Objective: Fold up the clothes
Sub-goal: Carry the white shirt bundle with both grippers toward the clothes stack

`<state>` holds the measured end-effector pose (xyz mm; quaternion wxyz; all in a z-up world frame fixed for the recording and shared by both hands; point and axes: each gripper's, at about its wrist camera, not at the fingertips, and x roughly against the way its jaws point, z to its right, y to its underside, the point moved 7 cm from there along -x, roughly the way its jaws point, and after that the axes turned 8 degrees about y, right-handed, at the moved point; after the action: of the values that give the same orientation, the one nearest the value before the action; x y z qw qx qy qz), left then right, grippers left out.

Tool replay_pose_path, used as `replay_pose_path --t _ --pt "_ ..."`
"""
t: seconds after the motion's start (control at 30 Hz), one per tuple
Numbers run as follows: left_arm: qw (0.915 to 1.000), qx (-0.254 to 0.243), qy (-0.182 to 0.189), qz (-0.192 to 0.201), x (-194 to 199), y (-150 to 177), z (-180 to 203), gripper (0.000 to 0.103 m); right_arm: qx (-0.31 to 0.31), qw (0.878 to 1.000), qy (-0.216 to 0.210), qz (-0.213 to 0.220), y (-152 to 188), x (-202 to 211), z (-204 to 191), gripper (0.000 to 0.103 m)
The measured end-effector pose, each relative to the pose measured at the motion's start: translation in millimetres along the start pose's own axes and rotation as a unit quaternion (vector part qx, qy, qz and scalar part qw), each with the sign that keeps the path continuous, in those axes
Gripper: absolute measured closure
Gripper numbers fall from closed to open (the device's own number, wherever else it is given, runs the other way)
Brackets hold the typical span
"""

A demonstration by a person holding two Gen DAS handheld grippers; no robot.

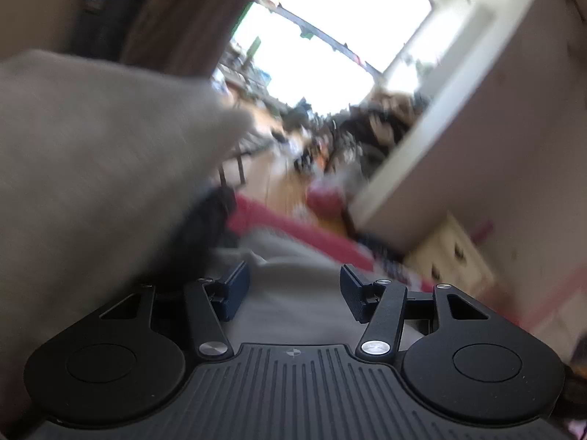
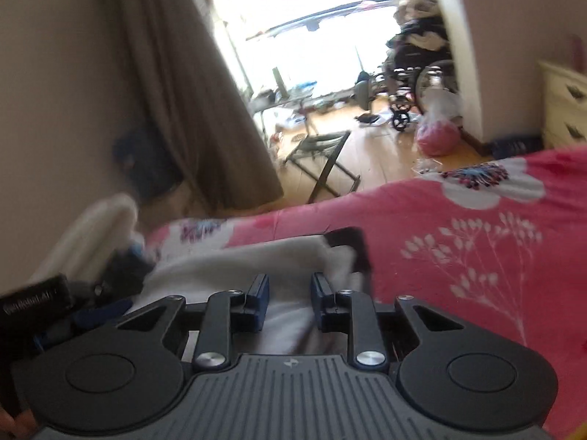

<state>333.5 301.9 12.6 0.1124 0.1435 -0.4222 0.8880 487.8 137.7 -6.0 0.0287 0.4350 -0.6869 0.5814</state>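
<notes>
A pale grey-white garment [image 2: 256, 256] with a dark trimmed edge [image 2: 348, 245] lies on the pink flowered bedspread [image 2: 458, 256]. My right gripper [image 2: 290, 299] hangs just over it, jaws partly open, with cloth showing in the gap below and nothing pinched. In the left wrist view my left gripper [image 1: 293, 288] is wide open above the same garment [image 1: 293, 304]. A blurred raised flap of the cloth [image 1: 91, 165] fills the left of that view. The left gripper's body [image 2: 33, 300] shows at the left edge of the right wrist view, beside a lifted fold [image 2: 91, 234].
A brown curtain [image 2: 190, 91] hangs at the left by a bright window. Beyond the bed are a wooden floor, a folding rack [image 2: 323, 161], a wheelchair [image 2: 414, 73] and a pink bag [image 2: 436, 135]. A cream drawer chest [image 2: 565, 102] stands at the right, past a white wall corner [image 1: 422, 139].
</notes>
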Motion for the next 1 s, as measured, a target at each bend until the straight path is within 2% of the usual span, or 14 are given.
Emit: replay_pose_path --t 0.1,0.23,0.3,0.37,0.43,0.5,0.57,0.63,0.7,0.73,0.83,0.9,0.93,1.0 --pt "0.9990 0.009 0.006 0.042 36.4 -17.1 6.6 0.046 -0.021 0.999 -0.028 0.037 -13.8 34.7 4.6 0.073" --pt "0.9977 0.006 0.007 0.067 82.8 -19.3 22.1 0.046 -0.024 0.996 -0.047 0.066 -15.7 91.1 11.9 0.072" --pt "0.9981 -0.001 0.015 0.060 104.0 -12.2 34.3 0.046 -0.014 0.997 -0.040 0.069 -6.3 115.7 12.4 0.072" --pt "0.9984 -0.032 0.017 0.045 120.5 -1.7 52.3 0.044 0.004 0.997 -0.035 0.069 10.8 145.2 10.1 0.072" --pt "0.9979 -0.059 0.018 0.021 137.6 22.6 66.2 0.037 0.028 0.997 -0.027 0.071 32.9 175.4 4.0 0.071" --pt "0.9961 -0.087 0.020 -0.003 154.9 47.0 79.9 0.034 0.053 0.996 -0.015 0.070 57.5 205.5 -6.4 0.064" --pt "0.9929 -0.114 0.021 -0.027 172.3 71.3 93.5 0.030 0.064 0.996 -0.003 0.060 85.7 232.1 -14.1 0.049" --pt "0.9887 -0.140 0.022 -0.050 189.8 95.5 106.4 0.027 0.065 0.997 0.005 0.039 118.5 252.1 -19.3 0.043" --pt "0.9883 -0.138 0.018 -0.063 207.2 115.3 105.8 0.023 0.072 0.997 0.018 0.019 145.7 267.6 -22.1 0.038" --pt "0.9879 -0.138 0.015 -0.068 215.8 125.0 105.4 0.021 0.074 0.997 0.025 0.011 157.8 275.6 -23.2 0.032" --pt "0.9843 -0.162 0.003 -0.070 236.2 145.3 106.0 0.014 0.072 0.996 0.047 0.001 181.1 294.4 -24.3 0.023" --pt "0.9843 -0.162 0.001 -0.069 237.8 149.6 107.7 0.011 0.073 0.996 0.053 -0.003 192.3 303.3 -28.2 0.015" --pt "0.9852 -0.156 0.003 -0.070 239.3 149.5 108.2 0.010 0.073 0.996 0.058 -0.004 195.9 307.7 -30.5 0.008" --pt "0.9870 -0.143 0.007 -0.072 242.2 149.3 109.1 0.008 0.072 0.995 0.064 -0.001 199.6 315.0 -35.4 0.004"
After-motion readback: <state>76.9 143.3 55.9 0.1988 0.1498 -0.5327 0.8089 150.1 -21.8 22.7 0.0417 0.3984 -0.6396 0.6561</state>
